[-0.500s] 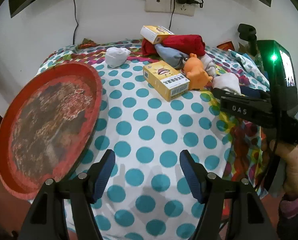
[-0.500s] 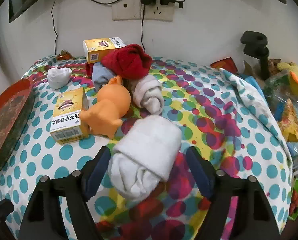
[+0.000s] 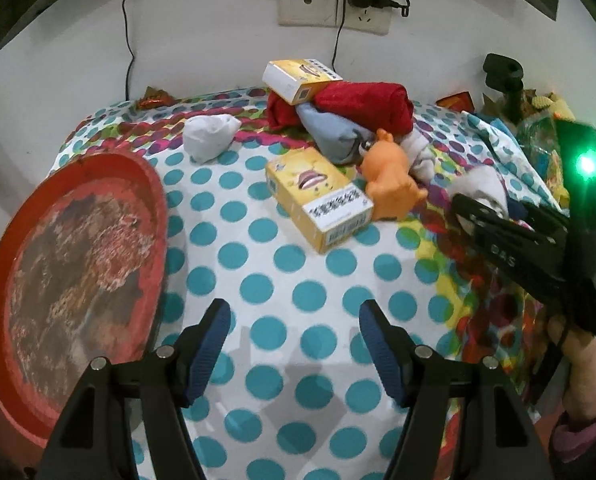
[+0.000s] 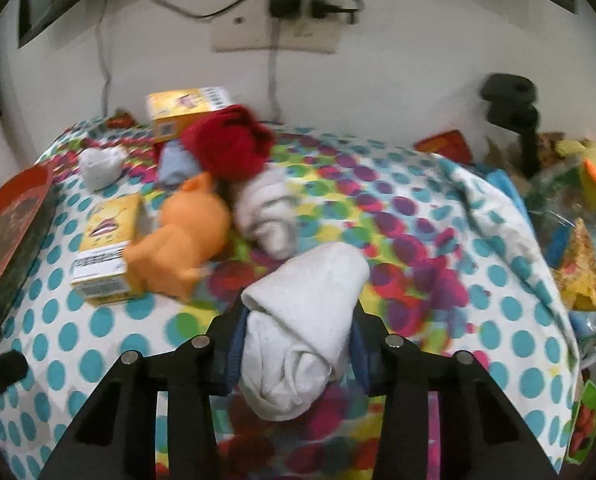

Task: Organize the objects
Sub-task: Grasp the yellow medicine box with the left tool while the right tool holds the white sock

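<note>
The left gripper (image 3: 294, 344) hangs with fingers spread wide over bare dotted cloth (image 3: 266, 272), nothing between them. The right gripper (image 4: 296, 350) pinches the white rolled sock (image 4: 302, 332) between both pads, apparently lifted, though blur obscures contact with the cloth.

Right tool (image 4: 296, 344) closed since earlier onto white sock roll (image 4: 302, 332).
</note>
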